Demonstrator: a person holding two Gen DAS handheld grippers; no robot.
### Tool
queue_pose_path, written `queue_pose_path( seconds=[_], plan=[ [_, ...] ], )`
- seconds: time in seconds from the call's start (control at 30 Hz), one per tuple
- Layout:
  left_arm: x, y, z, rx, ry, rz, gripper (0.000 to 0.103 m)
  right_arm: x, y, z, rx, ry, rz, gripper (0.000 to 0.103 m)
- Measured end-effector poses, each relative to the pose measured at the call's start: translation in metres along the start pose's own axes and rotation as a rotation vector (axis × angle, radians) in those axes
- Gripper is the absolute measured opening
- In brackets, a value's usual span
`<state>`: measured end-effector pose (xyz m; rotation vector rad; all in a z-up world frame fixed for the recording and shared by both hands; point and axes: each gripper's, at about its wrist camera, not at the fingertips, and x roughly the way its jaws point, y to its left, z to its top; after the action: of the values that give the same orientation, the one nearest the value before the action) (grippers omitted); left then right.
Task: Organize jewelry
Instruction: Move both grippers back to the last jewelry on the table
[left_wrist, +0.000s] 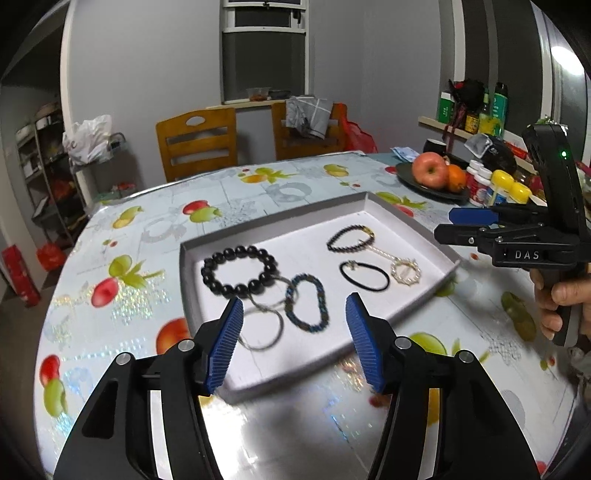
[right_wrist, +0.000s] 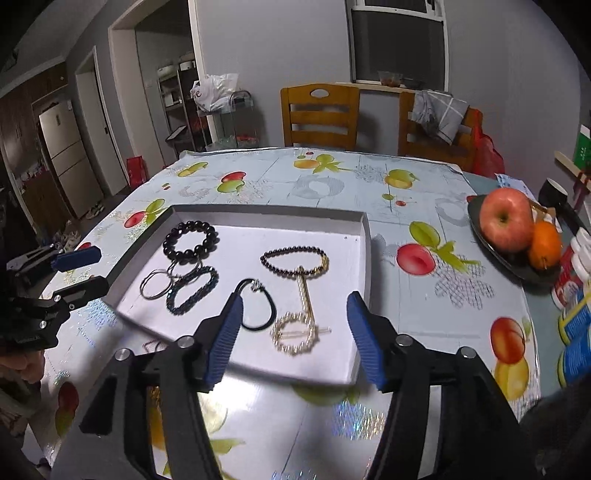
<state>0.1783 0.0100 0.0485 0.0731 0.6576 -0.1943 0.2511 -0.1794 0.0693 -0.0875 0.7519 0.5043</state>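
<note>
A white shallow tray (left_wrist: 258, 380) (right_wrist: 364, 236) lies on the table with jewelry in it. It holds a black bead bracelet (left_wrist: 239, 272) (right_wrist: 190, 240), thin silver rings (left_wrist: 263, 326) (right_wrist: 155, 283), a dark blue braided bracelet (left_wrist: 307, 304) (right_wrist: 192, 290), a black hair tie (left_wrist: 364, 275) (right_wrist: 258, 304), a dark bead bracelet (left_wrist: 351, 239) (right_wrist: 294, 261) and a pearl ring clip (left_wrist: 405, 271) (right_wrist: 295, 334). My left gripper (left_wrist: 294, 325) (right_wrist: 79, 271) is open and empty above the tray's near edge. My right gripper (right_wrist: 293, 326) (left_wrist: 454, 225) is open and empty, at the tray's right side.
The table has a fruit-print cloth (left_wrist: 147, 295). A dark plate with an apple (right_wrist: 506, 218) (left_wrist: 428, 170) and an orange (right_wrist: 545, 243) sits at the right, with small bottles (left_wrist: 495, 186) beside it. Two wooden chairs (right_wrist: 319, 114) stand behind the table.
</note>
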Motion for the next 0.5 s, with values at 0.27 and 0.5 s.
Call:
queue_pose_path(
  seconds=[0.27, 0.5],
  plan=[
    [-0.011, -0.004, -0.022, -0.021, 0.015, -0.014, 0.059, -0.012, 0.014, -0.029, -0.007, 0.005, 0.017, 0.063],
    [-0.016, 0.002, -0.044, -0.073, 0.042, -0.039, 0.059, -0.013, 0.034, -0.05, -0.041, 0.031, 0.043, 0.063]
  ],
)
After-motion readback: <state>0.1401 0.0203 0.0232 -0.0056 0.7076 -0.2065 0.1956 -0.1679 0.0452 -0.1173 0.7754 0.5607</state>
